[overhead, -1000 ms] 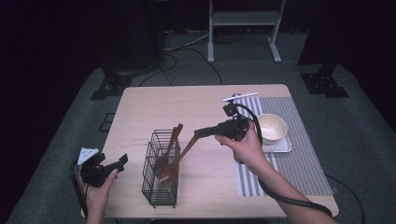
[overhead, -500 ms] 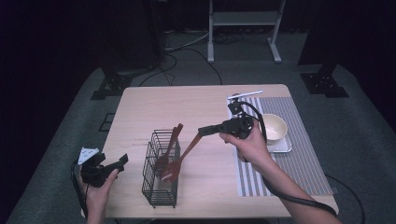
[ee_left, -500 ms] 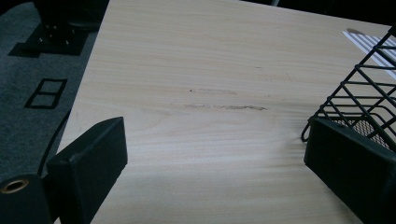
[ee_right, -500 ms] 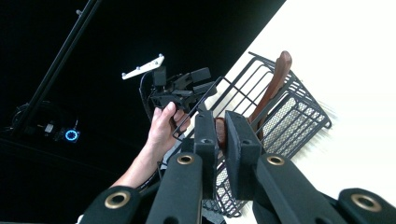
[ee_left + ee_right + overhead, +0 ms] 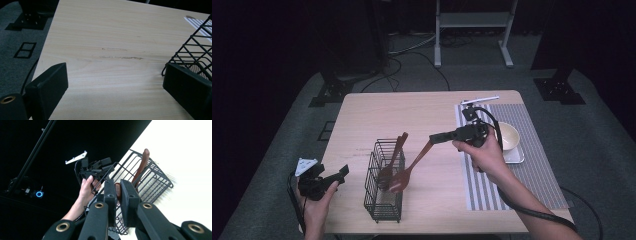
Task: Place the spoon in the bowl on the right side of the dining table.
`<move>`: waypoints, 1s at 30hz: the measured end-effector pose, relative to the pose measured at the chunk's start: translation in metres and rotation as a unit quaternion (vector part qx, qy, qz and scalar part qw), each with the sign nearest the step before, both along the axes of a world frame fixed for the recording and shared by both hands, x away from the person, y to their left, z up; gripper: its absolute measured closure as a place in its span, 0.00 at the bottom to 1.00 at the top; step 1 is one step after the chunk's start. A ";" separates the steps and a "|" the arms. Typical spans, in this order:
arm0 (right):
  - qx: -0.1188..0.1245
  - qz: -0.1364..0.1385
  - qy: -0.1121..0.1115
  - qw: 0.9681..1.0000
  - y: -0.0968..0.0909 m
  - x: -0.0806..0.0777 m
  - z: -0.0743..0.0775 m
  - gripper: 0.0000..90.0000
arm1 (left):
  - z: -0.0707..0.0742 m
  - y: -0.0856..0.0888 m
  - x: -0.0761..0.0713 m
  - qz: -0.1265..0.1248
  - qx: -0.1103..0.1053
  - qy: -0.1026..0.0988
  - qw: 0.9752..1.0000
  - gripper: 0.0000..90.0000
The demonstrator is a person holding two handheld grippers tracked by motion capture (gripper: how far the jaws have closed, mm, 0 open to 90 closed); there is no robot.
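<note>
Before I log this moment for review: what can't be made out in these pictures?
- Wooden spoon: its bowl end, high view, behind the wire basket; right gripper view, jaws of the right hand-held gripper cover the handle.
- Second utensil: lower end hidden inside the basket, high view.
- Bowl: contents hidden by the right hand and gripper body, high view.
- Basket in the left gripper view: cut off by the right edge and a jaw of the left hand-held gripper.

Open jaws, table (image 5: 107,37), wire basket (image 5: 197,47)

The room is dark. A light wooden table (image 5: 412,107) stands on a grey carpet (image 5: 592,130). Behind it are a white metal stand (image 5: 472,20) and black cables (image 5: 412,50) on the floor.
</note>
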State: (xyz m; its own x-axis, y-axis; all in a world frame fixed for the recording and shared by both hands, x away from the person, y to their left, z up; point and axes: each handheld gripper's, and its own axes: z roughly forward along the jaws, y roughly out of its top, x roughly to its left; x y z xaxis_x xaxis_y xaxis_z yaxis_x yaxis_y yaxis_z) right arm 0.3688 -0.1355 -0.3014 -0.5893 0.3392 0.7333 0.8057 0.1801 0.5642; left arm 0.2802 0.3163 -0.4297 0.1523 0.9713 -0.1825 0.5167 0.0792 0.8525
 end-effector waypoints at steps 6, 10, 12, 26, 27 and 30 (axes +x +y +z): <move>0.000 -0.004 0.004 1.000 -0.005 0.002 -0.003 0.93 | 0.000 0.000 0.000 0.000 0.000 -0.001 1.000 0.05; 0.002 -0.009 0.006 1.000 -0.010 0.004 -0.005 0.93 | 0.000 0.000 0.000 0.001 0.000 -0.001 1.000 0.05; 0.002 -0.012 0.009 1.000 -0.013 0.004 -0.006 0.93 | 0.000 0.000 0.000 0.001 0.000 -0.001 1.000 0.05; 0.004 -0.031 0.017 0.999 -0.031 0.010 -0.013 0.93 | 0.000 0.000 0.000 0.001 0.001 -0.001 1.000 0.05; 0.003 -0.032 0.017 0.999 -0.033 0.010 -0.014 0.93 | 0.000 0.000 0.000 0.001 0.001 -0.001 1.000 0.05; 0.006 -0.036 0.019 0.999 -0.035 0.011 -0.016 0.93 | 0.000 0.000 0.000 0.002 0.000 -0.001 1.000 0.05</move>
State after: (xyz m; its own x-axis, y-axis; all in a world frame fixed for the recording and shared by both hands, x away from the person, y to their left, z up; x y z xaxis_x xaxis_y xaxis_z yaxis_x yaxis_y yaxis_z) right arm 0.3803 -0.1710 -0.3172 -0.5353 0.3702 0.7592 0.8374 0.1149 0.5344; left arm 0.2800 0.3159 -0.4295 0.1490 0.9718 -0.1830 0.5143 0.0819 0.8537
